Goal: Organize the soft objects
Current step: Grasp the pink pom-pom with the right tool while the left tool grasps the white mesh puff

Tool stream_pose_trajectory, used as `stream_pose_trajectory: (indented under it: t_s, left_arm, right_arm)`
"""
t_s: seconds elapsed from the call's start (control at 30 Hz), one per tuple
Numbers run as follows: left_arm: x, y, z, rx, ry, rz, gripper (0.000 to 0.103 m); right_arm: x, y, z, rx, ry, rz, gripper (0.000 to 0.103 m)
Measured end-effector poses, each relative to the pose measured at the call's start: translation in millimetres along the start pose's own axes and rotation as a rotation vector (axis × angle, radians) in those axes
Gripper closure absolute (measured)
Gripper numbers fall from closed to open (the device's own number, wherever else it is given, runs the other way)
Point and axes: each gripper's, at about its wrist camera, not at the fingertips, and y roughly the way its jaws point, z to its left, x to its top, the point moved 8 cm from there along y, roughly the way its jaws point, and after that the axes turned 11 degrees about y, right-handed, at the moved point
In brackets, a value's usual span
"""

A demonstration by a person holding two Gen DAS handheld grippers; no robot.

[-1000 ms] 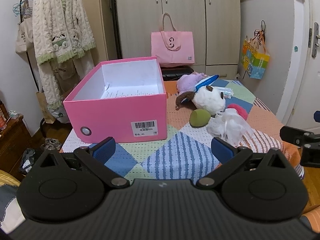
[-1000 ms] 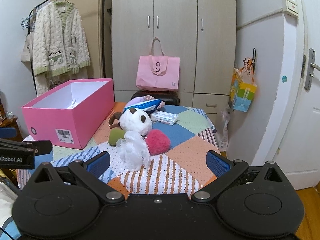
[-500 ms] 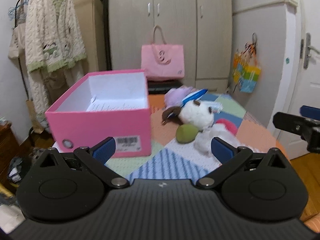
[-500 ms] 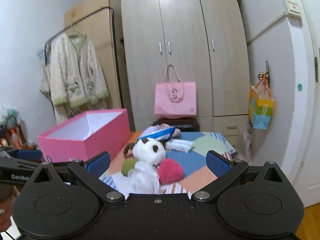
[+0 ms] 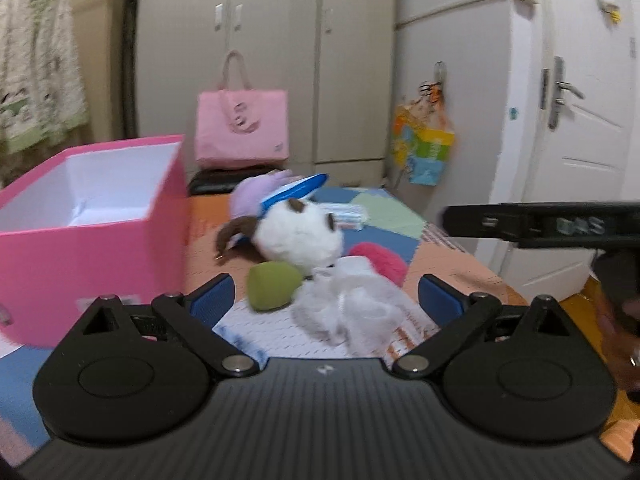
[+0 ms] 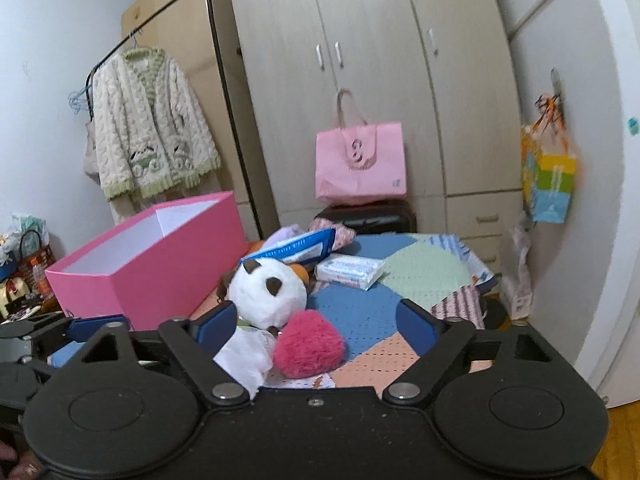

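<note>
On patchwork table point(image 6: 424, 272): one pink box point(image 6: 160, 264), one plush panda point(image 6: 268, 288).

Both wrist views look forward and slightly down along their tools across the patchwork surface point(image 5: 384, 216) toward the wardrobe point(image 6: 360, 80). They share the pink box point(image 5: 92, 232), the nearby toy pile point(image 6: 272, 292) and the pink bag point(image 5: 242, 126); the left view is blurred.

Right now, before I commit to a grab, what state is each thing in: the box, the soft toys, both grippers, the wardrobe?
pink box: open, no lid on, nothing visible inside.
white plush: on the table, outside the box.
pink pom-pom: on the table, between the right gripper's fingers, ungripped.
green ball: on the table.
left gripper: open, empty.
right gripper: open, jaws have just been closing.
wardrobe doors: shut.
</note>
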Motion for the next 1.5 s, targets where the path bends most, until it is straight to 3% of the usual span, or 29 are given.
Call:
stream_pose_trajectory:
  t_s: [0.17, 0.27, 0.37, 0.6, 0.67, 0.73, 1.17, 1.5]
  left_arm:
    - [-10, 35, -8, -0.032, 0.012, 0.045, 0.008]
    - [-15, 51, -12, -0.073, 0.000, 0.072, 0.017]
    - [-20, 62, -17, -0.116, 0.006, 0.096, 0.025]
    - [-23, 79, -17, -0.097, 0.027, 0.143, 0.041]
    - [-25, 82, -16, -0.093, 0.030, 0.163, 0.049]
    - [-26, 82, -15, -0.102, 0.021, 0.171, 0.054]
    - [-26, 73, -12, -0.114, -0.012, 0.199, 0.059]
    - [-30, 53, 1, -0.144, -0.093, 0.227, 0.059]
  right_arm:
    - [-8, 43, -6, 0.044, -0.008, 0.080, 0.031]
    - [-14, 65, -11, 0.067, 0.008, 0.140, 0.041]
    - [-21, 78, -14, 0.084, 0.017, 0.193, 0.041]
    - [-31, 96, -17, 0.098, 0.023, 0.267, 0.041]
    - [-31, 97, -19, 0.100, 0.021, 0.265, 0.050]
    - [-31, 98, -20, 0.107, 0.031, 0.266, 0.053]
    - [-25, 80, -26, 0.061, 0.030, 0.215, 0.054]
    - [-26, 59, -4, 0.056, -0.041, 0.192, 0.055]
